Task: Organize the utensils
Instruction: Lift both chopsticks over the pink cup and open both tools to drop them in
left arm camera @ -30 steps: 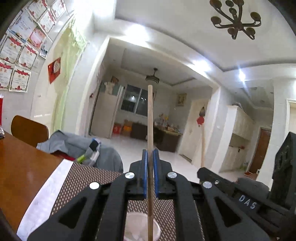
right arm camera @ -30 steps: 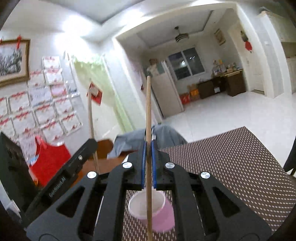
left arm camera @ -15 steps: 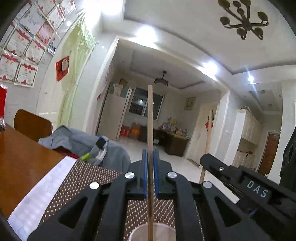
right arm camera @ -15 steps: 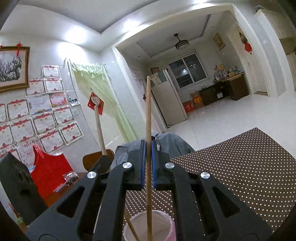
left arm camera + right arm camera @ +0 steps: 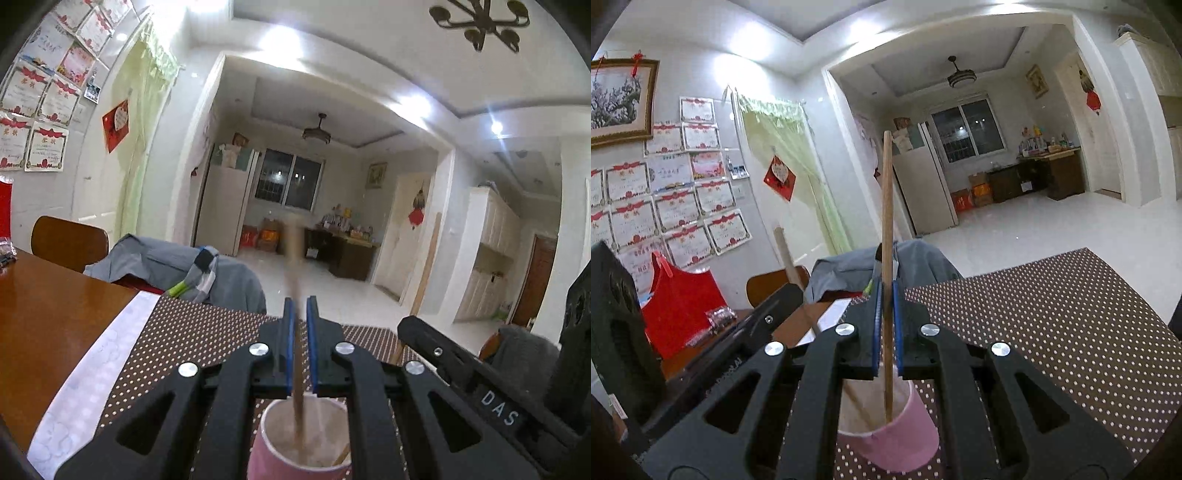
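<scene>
- Two chopsticks, one (image 5: 295,321) in the left gripper (image 5: 300,350), one (image 5: 887,258) in the right gripper (image 5: 886,332), each pinched upright.
- Since a second before, both tips had sunk into the pink cup (image 5: 905,439).
- Cup stood on the dotted mat (image 5: 1052,332); release seemed next.

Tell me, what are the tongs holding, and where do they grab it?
The left tongs pinch a chopstick mid-shaft; the right tongs pinch another chopstick likewise. Both tips dip into the cup. The left one looks blurred.
</scene>
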A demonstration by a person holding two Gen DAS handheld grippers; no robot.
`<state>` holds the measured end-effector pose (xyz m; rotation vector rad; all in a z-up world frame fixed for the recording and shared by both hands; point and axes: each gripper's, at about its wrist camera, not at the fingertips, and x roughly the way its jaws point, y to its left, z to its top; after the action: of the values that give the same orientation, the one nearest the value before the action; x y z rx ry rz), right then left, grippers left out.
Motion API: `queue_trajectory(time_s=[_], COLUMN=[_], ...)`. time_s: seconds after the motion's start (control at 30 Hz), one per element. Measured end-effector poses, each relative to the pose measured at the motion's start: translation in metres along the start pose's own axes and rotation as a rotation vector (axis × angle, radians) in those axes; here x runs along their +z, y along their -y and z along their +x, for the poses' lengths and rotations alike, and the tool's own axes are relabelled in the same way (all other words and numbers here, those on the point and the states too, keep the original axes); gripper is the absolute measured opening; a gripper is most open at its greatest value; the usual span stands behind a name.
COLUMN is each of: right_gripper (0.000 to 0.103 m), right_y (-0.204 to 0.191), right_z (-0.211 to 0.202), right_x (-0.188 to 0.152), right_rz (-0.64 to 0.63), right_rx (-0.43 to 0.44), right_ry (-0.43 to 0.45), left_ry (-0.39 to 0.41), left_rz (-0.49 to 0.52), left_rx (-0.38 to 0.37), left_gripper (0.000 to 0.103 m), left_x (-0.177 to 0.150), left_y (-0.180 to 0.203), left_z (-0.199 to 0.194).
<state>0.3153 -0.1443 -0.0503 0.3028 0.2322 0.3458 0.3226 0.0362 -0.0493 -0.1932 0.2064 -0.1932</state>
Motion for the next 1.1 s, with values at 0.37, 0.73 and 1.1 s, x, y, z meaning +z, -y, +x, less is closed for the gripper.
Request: queue_trajectory(time_s=[0.37,0.73,1.1], right_gripper=[0.007,0.047,0.048], right_y=[-0.009,-0.023,-0.024], right_z=[-0.005,-0.02,-0.06], right_x=[-0.012,-0.012,-0.023], right_rz=[-0.025,-0.04,-0.023], right_rx=[-0.04,-0.09,-0.146], right_ry=[-0.066,-0.082,-0.172], left_ry=[-0.084,-0.137,-0.39], left_rz=[0.022,0.062,0.065], left_rx=[0.035,0.081,0.09], left_gripper=[0.033,0.044,0.045], left_x=[-0.002,0.003,-0.02], left_y=[-0.001,-0.006,-0.026], left_z=[-0.028,-0.062,-0.096])
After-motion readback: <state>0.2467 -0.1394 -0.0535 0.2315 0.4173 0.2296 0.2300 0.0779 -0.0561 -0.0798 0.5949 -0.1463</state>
